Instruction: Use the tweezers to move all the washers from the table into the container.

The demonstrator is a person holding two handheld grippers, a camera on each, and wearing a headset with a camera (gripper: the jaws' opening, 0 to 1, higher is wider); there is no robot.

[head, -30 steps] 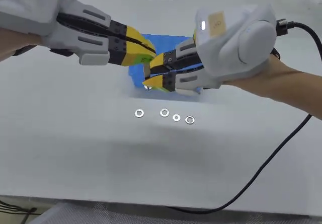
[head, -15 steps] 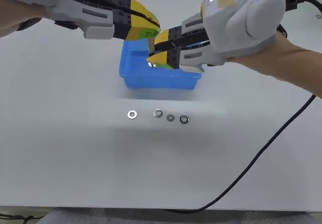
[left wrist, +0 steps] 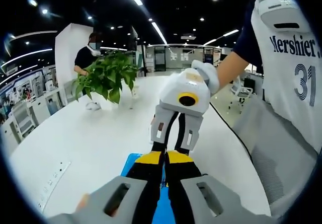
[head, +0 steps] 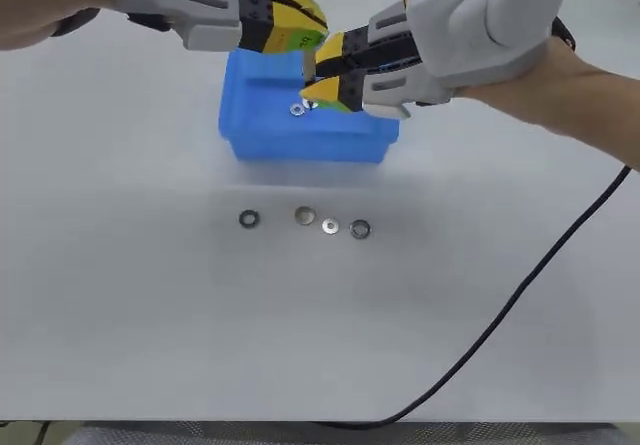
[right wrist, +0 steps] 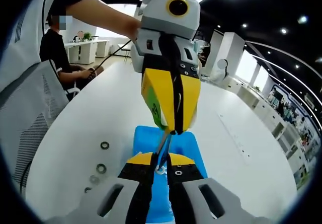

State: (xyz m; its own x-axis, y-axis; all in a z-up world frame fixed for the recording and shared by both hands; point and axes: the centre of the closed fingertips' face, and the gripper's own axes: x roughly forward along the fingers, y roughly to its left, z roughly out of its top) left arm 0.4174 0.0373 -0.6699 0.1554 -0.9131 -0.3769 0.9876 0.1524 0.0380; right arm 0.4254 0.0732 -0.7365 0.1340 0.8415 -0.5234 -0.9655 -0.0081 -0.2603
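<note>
The blue container (head: 260,143) stands on the white table (head: 150,325). Both grippers meet over it. My left gripper (head: 318,37) comes in from the upper left, my right gripper (head: 312,77) from the upper right. Thin metal tweezers (right wrist: 164,146) run from the left gripper's shut yellow jaws down into the right gripper's (right wrist: 161,164) shut jaws. One washer (head: 297,110) shows at the tweezers' tip inside the container; I cannot tell whether it is pinched or lying loose. Several washers (head: 305,215) lie in a row in front of the container, also visible as washers (right wrist: 104,145) in the right gripper view.
A black cable (head: 520,300) trails from the right gripper across the table to its front edge. Beyond the table stands a green plant (left wrist: 108,78). A person (right wrist: 58,58) sits off to the side.
Both grippers rose together from the table just in front of the container, carrying a washer, and now hold over the container. The row of washers has not moved.
</note>
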